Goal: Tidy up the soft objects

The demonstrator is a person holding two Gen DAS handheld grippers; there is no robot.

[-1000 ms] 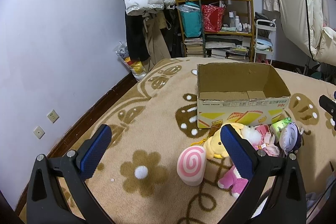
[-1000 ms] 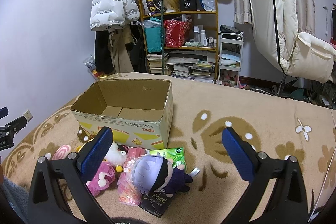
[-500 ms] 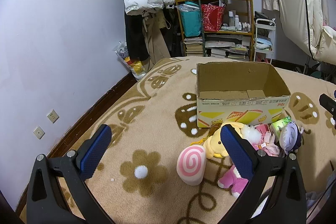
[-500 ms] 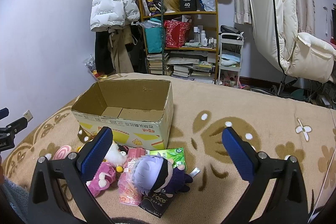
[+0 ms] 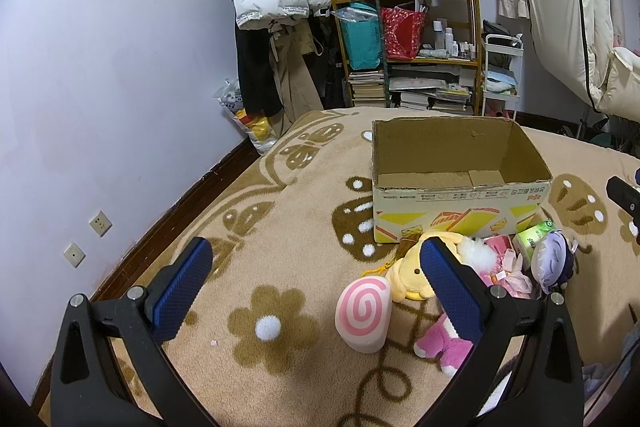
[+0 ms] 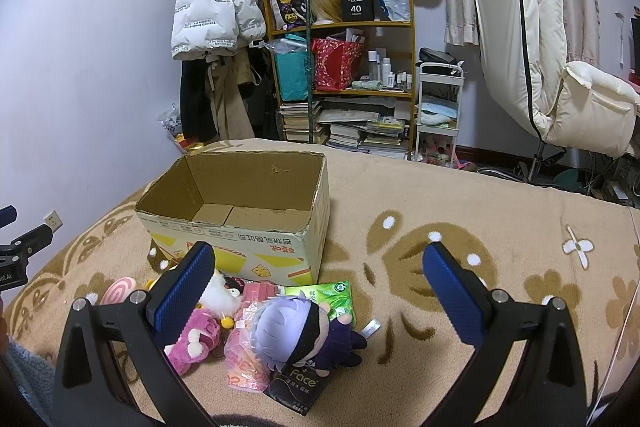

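One cardboard box (image 5: 460, 187) stood open on the patterned blanket (image 5: 280, 219), at about one o'clock from the left gripper (image 5: 316, 281) and at eleven o'clock from the right gripper (image 6: 318, 285). Its inside showed only bare flaps.

The soft objects lay in one heap against the box's near wall. Counted from both views, there were five plush pieces: one pink-swirl roll cushion (image 5: 363, 313), one yellow plush (image 5: 408, 273), one white fluffy plush (image 6: 219, 293), one magenta bear plush (image 6: 192, 341) and one lilac-haired doll (image 6: 296, 323) in dark clothes. Among them sat one green tissue pack (image 6: 326, 293), one black pack marked "Face" (image 6: 298, 385), lying under the doll, and one pink crinkly bag (image 6: 242, 359). A small pink box showed behind the doll, but its kind could not be told.

In the left wrist view the roll cushion lay at five o'clock of the frame centre, touching the yellow plush; the magenta bear was partly hidden behind the right-hand finger (image 5: 450, 287).

Both grippers hung above the blanket with their two blue-padded jaws spread wide and nothing between them.

Behind stood one wooden shelf (image 6: 344, 67), one white puffer jacket (image 6: 214, 3) and one cream chair (image 6: 540, 47).
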